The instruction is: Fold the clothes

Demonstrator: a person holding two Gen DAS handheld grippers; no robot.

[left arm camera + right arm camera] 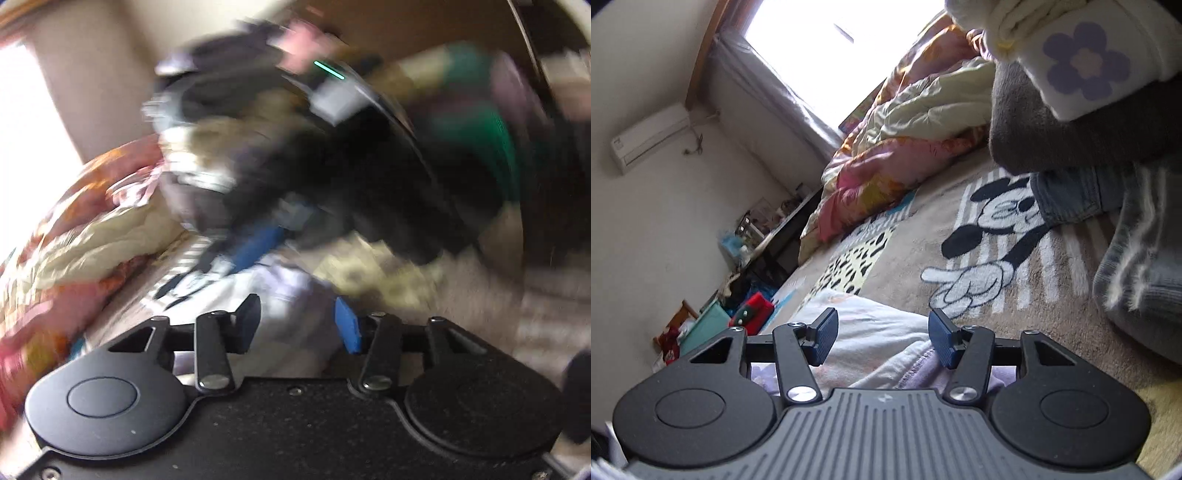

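Note:
A white garment with pale print and a lilac edge [875, 343] lies on the bed blanket right under my right gripper [882, 336], which is open and empty above it. In the blurred left wrist view my left gripper [297, 325] is open over the same pale garment [291, 295], with the other gripper [258, 166] smeared by motion ahead of it. A stack of folded clothes, grey [1052, 140], denim [1067, 199] and white with a purple flower [1086, 62], sits at the upper right.
The bed is covered by a beige Mickey Mouse blanket [990, 240]. A crumpled pink and cream quilt [905, 155] lies along the window side. A grey knitted garment [1137, 266] lies at the right. A cluttered desk [764, 236] stands by the wall.

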